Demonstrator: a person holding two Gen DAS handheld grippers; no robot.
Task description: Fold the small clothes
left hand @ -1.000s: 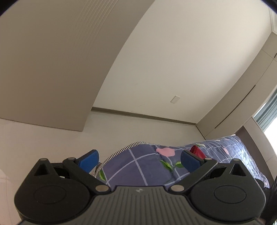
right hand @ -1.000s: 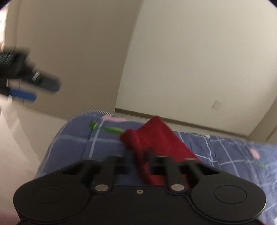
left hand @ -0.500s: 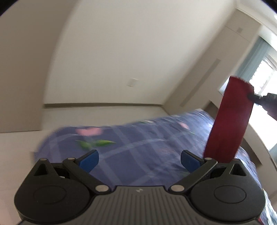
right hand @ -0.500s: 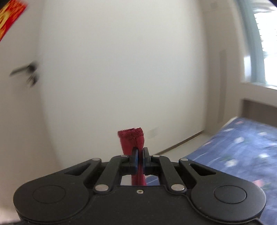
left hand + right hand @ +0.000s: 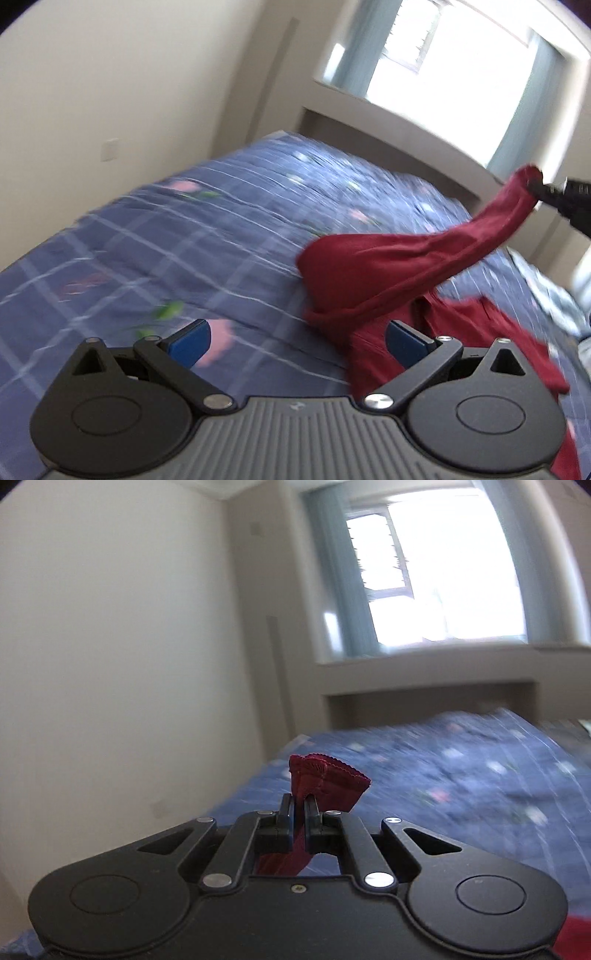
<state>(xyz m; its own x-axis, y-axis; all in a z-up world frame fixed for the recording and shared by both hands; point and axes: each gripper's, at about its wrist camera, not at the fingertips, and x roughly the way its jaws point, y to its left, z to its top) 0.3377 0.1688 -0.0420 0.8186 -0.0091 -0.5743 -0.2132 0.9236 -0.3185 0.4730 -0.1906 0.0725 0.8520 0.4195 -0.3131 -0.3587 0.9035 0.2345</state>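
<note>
1. Dark red knit garment (image 5: 376, 269) stretches from the blue checked floral bedspread (image 5: 184, 236) up to the far right, its near end heaped on the bed.
2. Right gripper (image 5: 299, 805) has its black fingers (image 5: 286, 808) clamped on the garment's scalloped hem, which fans out above them.
3. Left gripper (image 5: 295, 338) hovers low over the bedspread, its blue-padded fingers (image 5: 190, 341) spread wide and holding nothing.
4. Bright curtained window (image 5: 436, 572) fills the far wall.

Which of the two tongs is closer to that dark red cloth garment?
Right. The right tongs are shut on the dark red cloth garment, lifting one end. The left tongs are open, just short of its lower part above the blue checked bedspread.
</note>
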